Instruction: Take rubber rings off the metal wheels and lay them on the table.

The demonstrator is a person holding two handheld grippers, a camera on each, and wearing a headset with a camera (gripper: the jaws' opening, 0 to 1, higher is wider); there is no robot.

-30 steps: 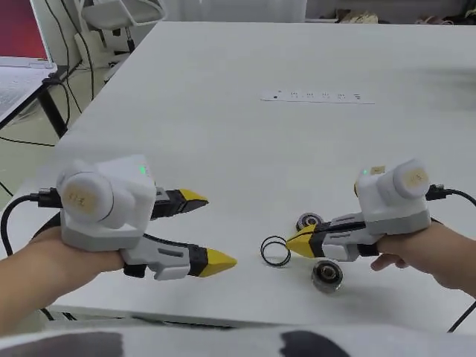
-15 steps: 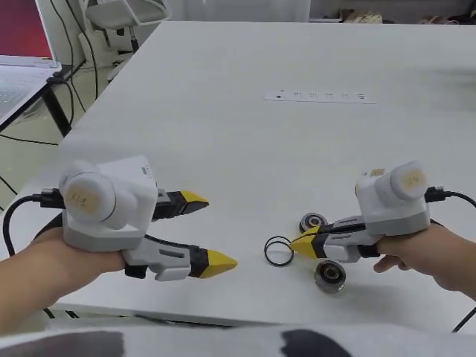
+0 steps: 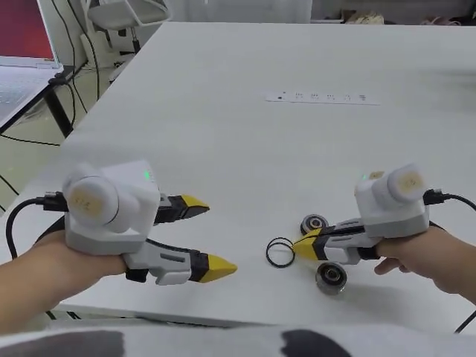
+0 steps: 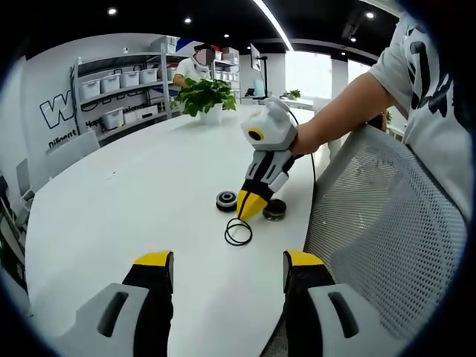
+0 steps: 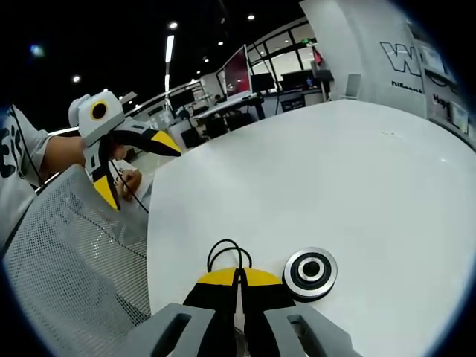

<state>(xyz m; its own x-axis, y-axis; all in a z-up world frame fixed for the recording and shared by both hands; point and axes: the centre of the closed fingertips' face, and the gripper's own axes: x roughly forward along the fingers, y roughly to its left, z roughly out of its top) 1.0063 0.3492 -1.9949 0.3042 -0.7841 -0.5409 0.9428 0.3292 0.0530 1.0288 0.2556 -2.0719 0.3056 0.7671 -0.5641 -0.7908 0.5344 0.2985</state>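
Two black rubber rings (image 3: 280,252) lie overlapped on the white table, just left of my right gripper (image 3: 301,248), which is shut with its yellow tips almost at the rings (image 5: 225,254). One metal wheel (image 3: 314,223) sits behind that gripper, another wheel (image 3: 330,276) in front of it near the table edge. My left gripper (image 3: 202,233) hovers at the near left with its jaws wide open and nothing between them. From the left gripper view the rings (image 4: 238,231) lie ahead, beside the wheels (image 4: 227,200).
A white power strip (image 3: 321,97) lies flat farther back on the table. The table's near edge (image 3: 223,318) runs just under both grippers. A chair (image 3: 119,13) and a desk stand off to the far left.
My right gripper has drifted slightly right and away from the rings. The left gripper stays open in place.
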